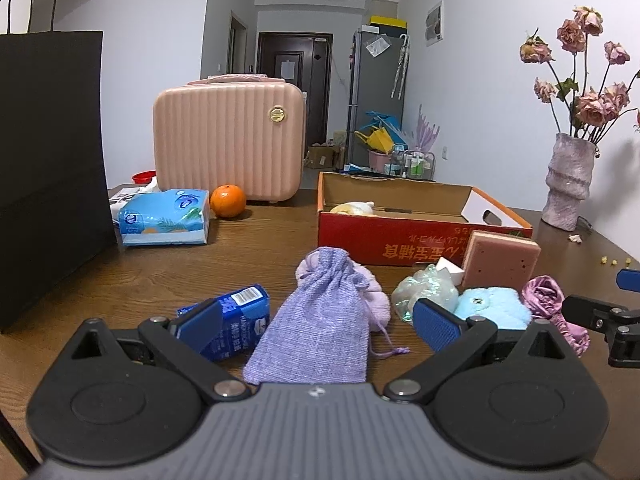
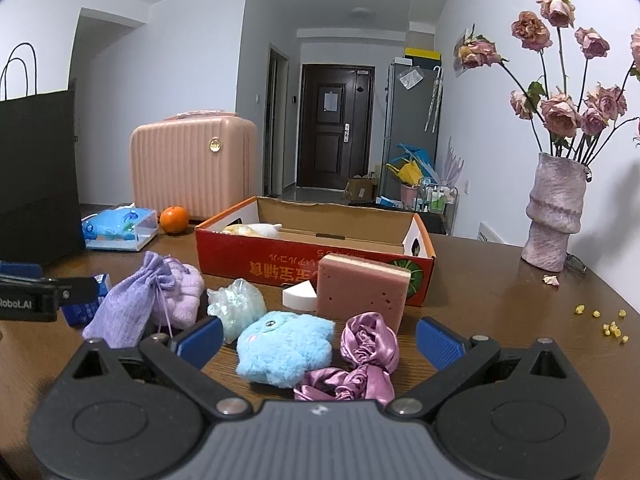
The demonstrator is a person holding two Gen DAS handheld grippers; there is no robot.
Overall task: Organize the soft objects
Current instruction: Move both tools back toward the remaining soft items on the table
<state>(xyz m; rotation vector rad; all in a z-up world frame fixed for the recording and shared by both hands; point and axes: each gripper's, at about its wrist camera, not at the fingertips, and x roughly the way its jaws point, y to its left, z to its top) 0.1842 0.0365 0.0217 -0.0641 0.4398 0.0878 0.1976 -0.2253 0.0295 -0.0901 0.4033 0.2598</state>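
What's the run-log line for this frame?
left hand-held gripper: open, over lilac pouch | right hand-held gripper: open, over blue plush | box: one item

White walls [image 2: 192,60] and a white ceiling with a round lamp [image 2: 360,11] enclose the room. A dark door [image 2: 336,128] stands at the far end of a hallway, a grey fridge [image 2: 412,120] to its right. A brown wooden table [image 1: 240,256] fills the foreground under even, soft light.

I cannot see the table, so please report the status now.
Left gripper open, lavender pouch between jaws. Right gripper open over blue plush and satin scrunchie. Red box behind, sponge leaning against it.
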